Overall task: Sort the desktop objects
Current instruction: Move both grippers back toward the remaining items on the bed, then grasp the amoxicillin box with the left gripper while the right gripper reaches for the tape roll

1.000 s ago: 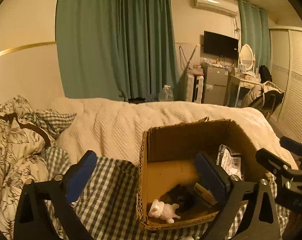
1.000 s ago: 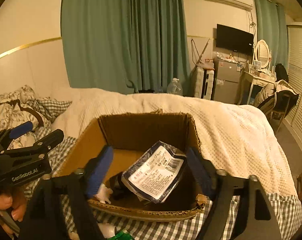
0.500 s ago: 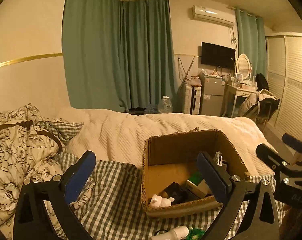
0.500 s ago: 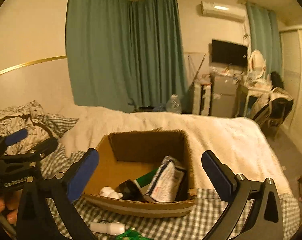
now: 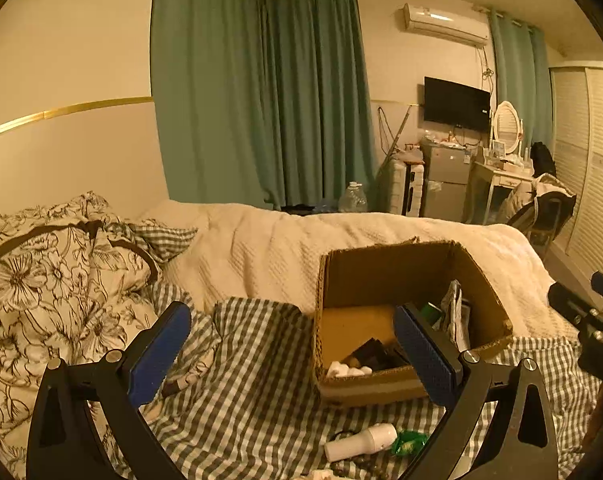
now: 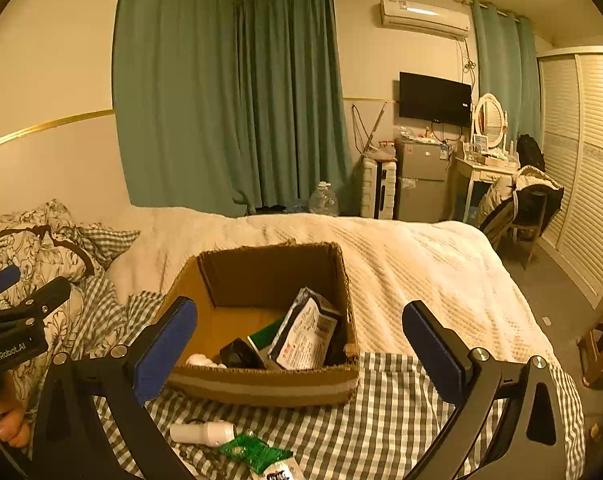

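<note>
An open cardboard box (image 6: 261,386) (image 5: 365,386) sits on the checked sheet. Inside it a dark packet with a white label (image 6: 307,332) leans against the right wall, beside a black item (image 6: 239,354), a green item and a small white figure (image 5: 349,369). My right gripper (image 6: 299,350) hovers in front of the box, open wide and empty. My left gripper (image 5: 293,354) hangs open and empty to the left of the box. On the sheet in front of the box lie a white bottle (image 6: 203,432) (image 5: 361,442) and a green wrapper (image 6: 253,450) (image 5: 409,442).
A cream quilt (image 6: 401,252) covers the bed behind and right of the box. Floral pillows (image 5: 53,280) are piled at the left. A person's fingers (image 6: 9,420) hold the left gripper's handle. A fridge, dresser and chair stand past the bed.
My right gripper let go of the labelled packet, which now leans inside the box, and its jaws spread wide. Both grippers drew back and up, bringing the bottle and green wrapper into view.
</note>
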Available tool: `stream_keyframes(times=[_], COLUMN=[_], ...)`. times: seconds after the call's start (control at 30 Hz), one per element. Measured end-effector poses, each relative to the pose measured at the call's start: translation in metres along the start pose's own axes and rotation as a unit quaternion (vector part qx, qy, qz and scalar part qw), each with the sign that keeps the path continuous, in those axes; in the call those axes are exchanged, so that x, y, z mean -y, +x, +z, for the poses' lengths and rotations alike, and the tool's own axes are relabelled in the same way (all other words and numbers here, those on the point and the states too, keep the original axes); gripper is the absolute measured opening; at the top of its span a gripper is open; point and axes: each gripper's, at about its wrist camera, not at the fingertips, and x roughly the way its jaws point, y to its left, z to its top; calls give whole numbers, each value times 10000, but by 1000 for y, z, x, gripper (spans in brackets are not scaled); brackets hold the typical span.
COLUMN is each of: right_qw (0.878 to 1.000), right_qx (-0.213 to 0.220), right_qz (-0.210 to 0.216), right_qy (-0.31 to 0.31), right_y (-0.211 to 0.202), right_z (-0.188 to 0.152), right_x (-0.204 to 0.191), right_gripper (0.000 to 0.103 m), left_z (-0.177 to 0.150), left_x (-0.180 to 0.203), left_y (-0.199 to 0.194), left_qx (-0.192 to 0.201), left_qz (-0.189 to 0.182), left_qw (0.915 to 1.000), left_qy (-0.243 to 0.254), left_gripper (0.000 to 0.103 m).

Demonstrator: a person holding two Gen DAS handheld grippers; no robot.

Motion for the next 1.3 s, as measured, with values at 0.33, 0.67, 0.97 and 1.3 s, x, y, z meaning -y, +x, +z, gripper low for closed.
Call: stream_keyframes(times=[0.33,0.67,0.97,1.3], right_qw=[9988,9943,9879,9834], right_qx=[-315,-467,-696,-1189], right_qz=[341,952,1337,1301], right_qy=[-130,-105,-377,-436], right_y=[0,-12,-10,22], right_z=[-32,-48,-72,-104], right_x=[-28,-33,-48,-51], right_gripper=[103,103,103,103], left_z=[-50,-105,-175,-210], left_x=[12,-7,5,21], left_y=[-12,-15,-30,-24], left_qx=[-239,-848,-1496,-2024], left_qz=[273,230,233,-361], left_qw=[9980,9938,9750,9526], left_qy=[524,681,1624,2243], left_gripper=[103,103,103,102])
